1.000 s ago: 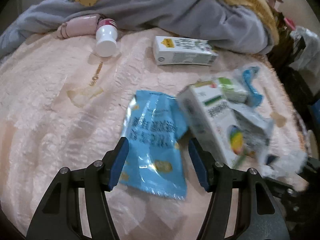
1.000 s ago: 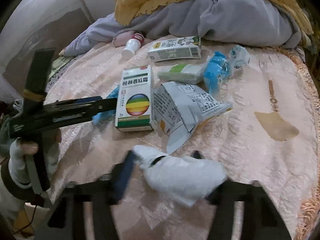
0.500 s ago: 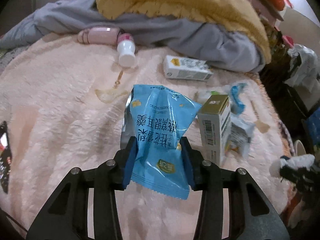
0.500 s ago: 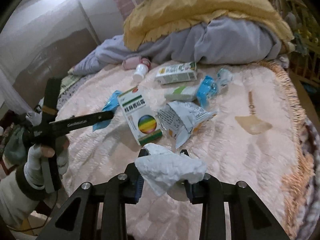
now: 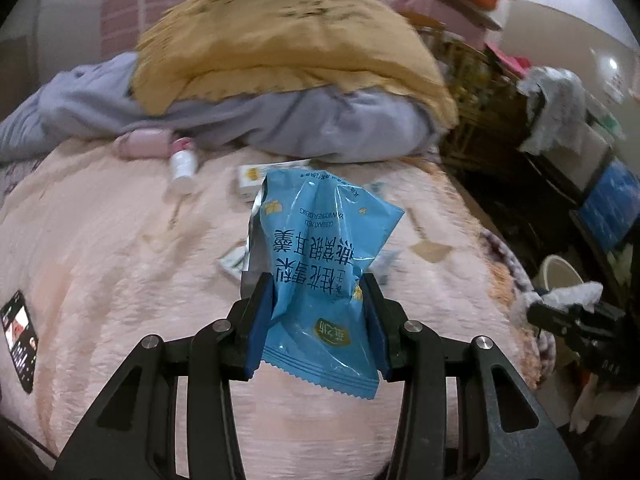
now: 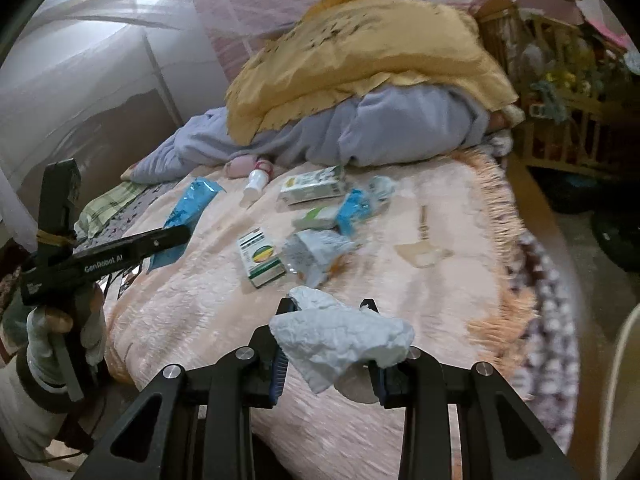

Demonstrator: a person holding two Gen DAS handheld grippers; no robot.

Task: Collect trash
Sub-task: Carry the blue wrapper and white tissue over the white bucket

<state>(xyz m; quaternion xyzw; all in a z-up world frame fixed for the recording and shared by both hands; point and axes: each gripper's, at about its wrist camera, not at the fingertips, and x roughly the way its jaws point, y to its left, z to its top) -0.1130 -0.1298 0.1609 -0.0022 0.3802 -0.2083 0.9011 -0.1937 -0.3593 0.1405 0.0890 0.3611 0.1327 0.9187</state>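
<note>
A: Why are both pieces held up clear of the bed (image 6: pixel 460 216)?

B: My guess is they're picked and ready to carry off to a bin, though I see no bin for certain. The rest of the trash lies on the bed beyond the claws: a carton (image 6: pixel 313 190), a small box (image 6: pixel 262 258), a torn packet (image 6: pixel 316 254) and a bottle (image 6: pixel 256 182).

A: What has the left claw (image 5: pixel 316 326) got?

B: The blue wrapper (image 5: pixel 320 276). Its pads are closed partway and press the wrapper's lower sides, so the bag stands up between them, with its bottom seam hanging just below the tips.

A: And the right claw (image 6: pixel 326 344)?

B: Nearly pressed together, pinching a crumpled white tissue (image 6: pixel 340 336). The wad bulges over both fingers and droops a little at the near side.

A: Is either grip shaky?

B: Perhaps the wrapper; it's slick film, so it could slip.
</note>
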